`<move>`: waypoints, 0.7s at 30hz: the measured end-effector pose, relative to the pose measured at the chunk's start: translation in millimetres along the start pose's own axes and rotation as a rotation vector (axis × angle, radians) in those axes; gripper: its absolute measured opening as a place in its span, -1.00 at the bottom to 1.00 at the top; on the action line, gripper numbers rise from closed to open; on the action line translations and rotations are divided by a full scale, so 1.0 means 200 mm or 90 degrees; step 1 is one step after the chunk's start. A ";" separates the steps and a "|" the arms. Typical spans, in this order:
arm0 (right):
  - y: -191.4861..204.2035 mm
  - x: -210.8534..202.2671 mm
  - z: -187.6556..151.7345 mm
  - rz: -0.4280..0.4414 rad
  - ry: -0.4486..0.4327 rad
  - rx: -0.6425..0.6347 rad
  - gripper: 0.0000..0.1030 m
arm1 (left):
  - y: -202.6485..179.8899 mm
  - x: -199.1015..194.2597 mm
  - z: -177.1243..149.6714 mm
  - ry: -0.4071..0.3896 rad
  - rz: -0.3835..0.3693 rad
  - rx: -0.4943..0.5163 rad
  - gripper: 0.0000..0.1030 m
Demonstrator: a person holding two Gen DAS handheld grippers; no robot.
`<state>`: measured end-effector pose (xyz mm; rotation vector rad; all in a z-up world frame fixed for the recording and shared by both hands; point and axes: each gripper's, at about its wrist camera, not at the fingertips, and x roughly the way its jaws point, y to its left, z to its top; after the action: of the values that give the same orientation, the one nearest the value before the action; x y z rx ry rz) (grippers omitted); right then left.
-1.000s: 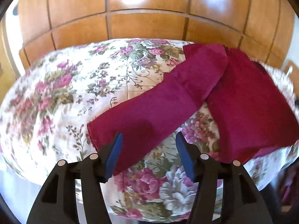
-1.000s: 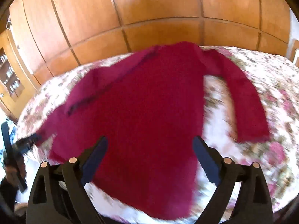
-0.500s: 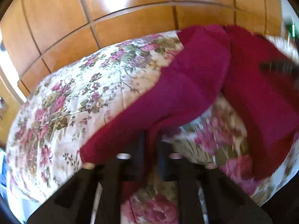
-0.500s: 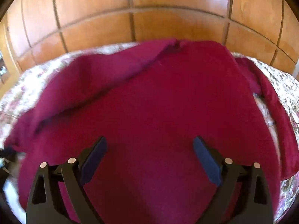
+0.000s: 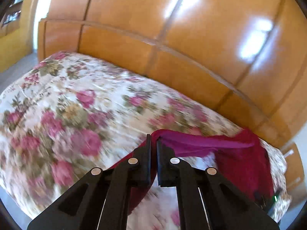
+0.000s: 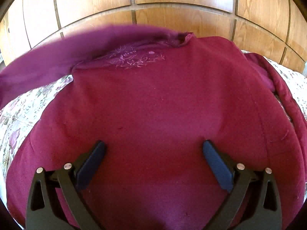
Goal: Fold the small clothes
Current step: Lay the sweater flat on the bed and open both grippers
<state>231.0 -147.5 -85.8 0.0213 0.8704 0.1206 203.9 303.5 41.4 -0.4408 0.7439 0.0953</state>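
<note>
A dark red long-sleeved sweater (image 6: 163,105) with pink embroidery near the collar lies flat on a floral bedspread (image 5: 76,105). My left gripper (image 5: 153,140) is shut on the end of the sweater's left sleeve (image 5: 201,143) and holds it lifted above the bed; the sleeve stretches right toward the sweater body (image 5: 243,164). In the right wrist view that raised sleeve (image 6: 48,57) is blurred at the upper left. My right gripper (image 6: 153,149) is open, low over the sweater's lower body, holding nothing.
A glossy wooden panelled headboard (image 5: 191,48) runs behind the bed, and also fills the top of the right wrist view (image 6: 172,3). The bedspread shows beside the sweater (image 6: 23,115). A doorway and floor lie at far left (image 5: 19,63).
My left gripper closed on the sleeve end and lifted it up off the bed, swinging it inward. My right gripper moved closer over the sweater body, still open.
</note>
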 end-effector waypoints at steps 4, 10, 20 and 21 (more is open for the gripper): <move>0.00 0.00 0.00 -0.002 -0.002 -0.002 0.97 | 0.13 0.26 0.21 0.049 0.081 -0.041 -0.93; -0.01 0.00 -0.01 -0.004 -0.006 -0.003 0.97 | 0.22 0.52 0.33 0.089 0.176 -0.068 -0.24; -0.01 0.00 -0.01 -0.006 -0.007 -0.004 0.97 | 0.75 0.28 0.11 0.009 0.207 -0.210 0.30; -0.01 0.00 -0.01 -0.006 -0.008 -0.004 0.97 | 0.78 0.25 0.08 0.005 0.193 -0.224 0.30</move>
<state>229.9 -149.0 -87.3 0.0119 0.8582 0.1147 214.1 447.9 -37.7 -0.6595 0.8001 0.5142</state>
